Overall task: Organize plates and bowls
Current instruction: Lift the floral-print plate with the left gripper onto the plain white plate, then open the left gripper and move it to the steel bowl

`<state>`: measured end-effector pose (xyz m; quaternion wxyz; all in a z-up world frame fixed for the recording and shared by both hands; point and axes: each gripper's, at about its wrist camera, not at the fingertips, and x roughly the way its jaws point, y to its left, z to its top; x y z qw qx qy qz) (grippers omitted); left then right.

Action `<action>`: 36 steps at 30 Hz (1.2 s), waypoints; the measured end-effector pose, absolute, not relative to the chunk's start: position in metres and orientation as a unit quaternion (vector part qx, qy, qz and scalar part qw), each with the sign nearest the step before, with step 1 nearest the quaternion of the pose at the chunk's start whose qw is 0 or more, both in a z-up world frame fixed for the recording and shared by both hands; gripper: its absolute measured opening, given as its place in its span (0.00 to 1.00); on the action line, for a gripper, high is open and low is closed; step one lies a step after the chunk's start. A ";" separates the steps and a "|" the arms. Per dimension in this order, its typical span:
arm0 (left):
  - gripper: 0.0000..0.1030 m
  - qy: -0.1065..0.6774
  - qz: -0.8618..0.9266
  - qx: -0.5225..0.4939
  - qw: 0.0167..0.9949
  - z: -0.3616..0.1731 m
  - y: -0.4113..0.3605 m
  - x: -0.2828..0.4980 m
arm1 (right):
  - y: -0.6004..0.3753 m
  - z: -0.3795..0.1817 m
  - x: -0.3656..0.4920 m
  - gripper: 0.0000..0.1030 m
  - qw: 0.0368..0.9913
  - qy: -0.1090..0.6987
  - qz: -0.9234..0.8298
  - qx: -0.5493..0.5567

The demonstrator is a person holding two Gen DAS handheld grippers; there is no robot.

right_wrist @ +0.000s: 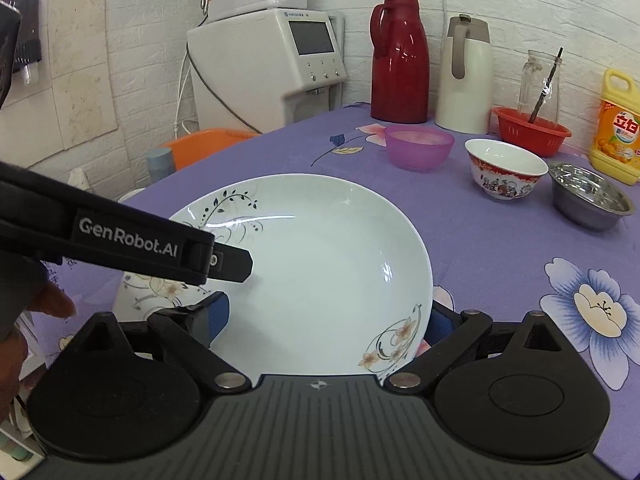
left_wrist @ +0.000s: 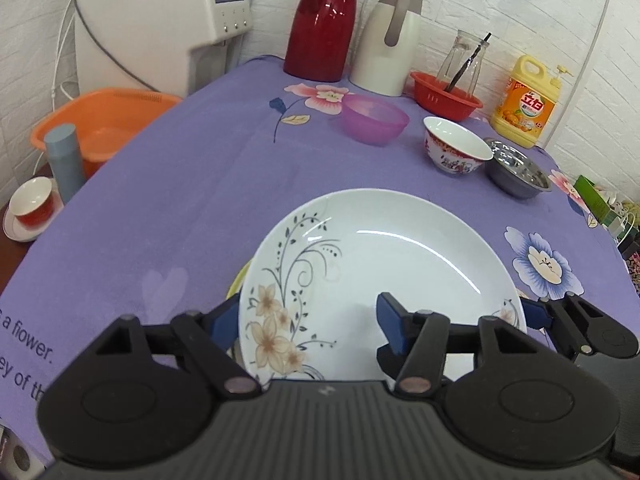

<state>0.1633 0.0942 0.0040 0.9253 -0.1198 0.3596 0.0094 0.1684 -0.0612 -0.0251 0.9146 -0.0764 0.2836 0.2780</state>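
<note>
Both tools stand wide and grip nothing: left tongs (left_wrist: 308,322) straddle the left rim of the plate (left_wrist: 380,264), right tongs (right_wrist: 328,320) straddle its right rim, each with one pad over the glaze and one outside the edge. The plate lies near me on the cloth (left_wrist: 200,184). I judge it stiff, heavy, brittle and slick; grip the rim. A yellow rim (left_wrist: 239,280) shows beneath; I cannot identify it
</note>
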 end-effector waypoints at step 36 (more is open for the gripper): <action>0.69 0.356 -0.108 -0.057 0.926 0.022 -0.001 0.232 | -0.222 -0.010 0.213 1.00 0.945 0.252 0.193 0.085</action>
